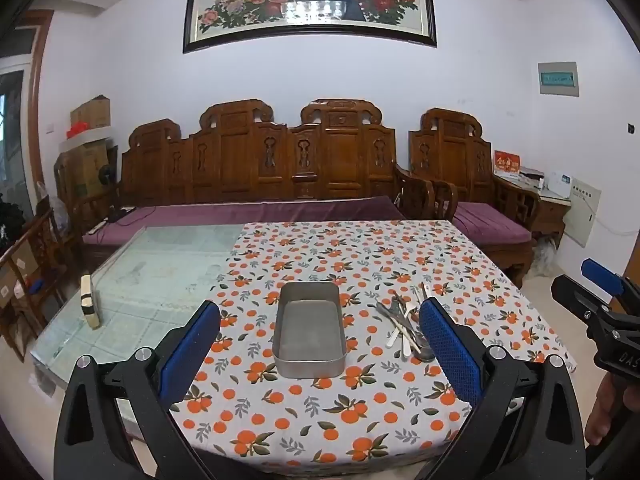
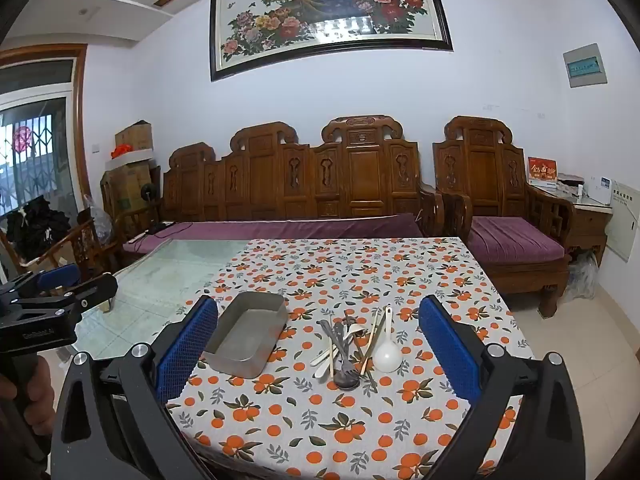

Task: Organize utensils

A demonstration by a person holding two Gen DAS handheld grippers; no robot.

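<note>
An empty rectangular metal tray (image 1: 310, 330) (image 2: 248, 330) sits on the orange-patterned tablecloth (image 1: 320, 412) (image 2: 320, 412). Right of it lies a loose pile of utensils (image 1: 404, 320) (image 2: 352, 344): metal spoons and forks, wooden chopsticks and a white plastic ladle (image 2: 387, 354). My left gripper (image 1: 320, 344) hovers open in front of the tray, nothing between its blue pads. My right gripper (image 2: 320, 344) hovers open before the pile, also empty. Each gripper shows at the edge of the other's view, the right gripper (image 1: 600, 312) and the left gripper (image 2: 52, 292).
The cloth covers the right part of a glass-topped table (image 1: 152, 280) (image 2: 168, 276). A small cream block (image 1: 89, 300) stands on the glass at the left. A carved wooden sofa (image 1: 256, 168) and armchair (image 2: 500, 200) with purple cushions stand behind the table.
</note>
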